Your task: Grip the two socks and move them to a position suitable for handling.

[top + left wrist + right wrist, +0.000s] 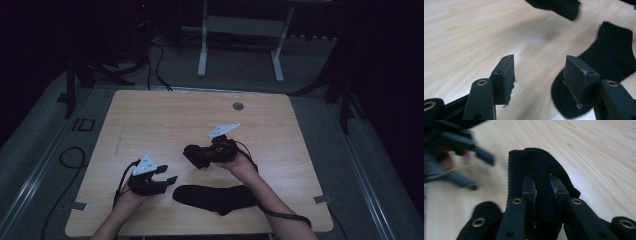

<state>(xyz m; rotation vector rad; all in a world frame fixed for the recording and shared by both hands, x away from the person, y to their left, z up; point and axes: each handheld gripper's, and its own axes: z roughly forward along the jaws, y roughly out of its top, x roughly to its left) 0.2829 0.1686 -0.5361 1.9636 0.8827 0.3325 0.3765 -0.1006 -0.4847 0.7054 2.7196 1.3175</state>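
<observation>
Left tongs: lower left of the high view, held in the person's left hand just above the bench; jaws stand apart with nothing between them. In the left gripper view the two pads frame bare wood, and one pad sits in front of the flat sock.
Flat sock: black, lying flat on the bench at lower centre of the high view, just right of the left tongs and apart from them; in the left gripper view it runs from lower centre to the right edge.
Held sock: black, bunched, at the centre of the high view, above the flat sock and clear of it; in the left gripper view it hangs at the top edge.
Right tongs: centre of the high view, in the right hand; jaws clamped on the held sock, whose ribbed fabric bulges up between and over both pads in the right gripper view.
Cable port: round, grey, upper centre of the bench.
</observation>
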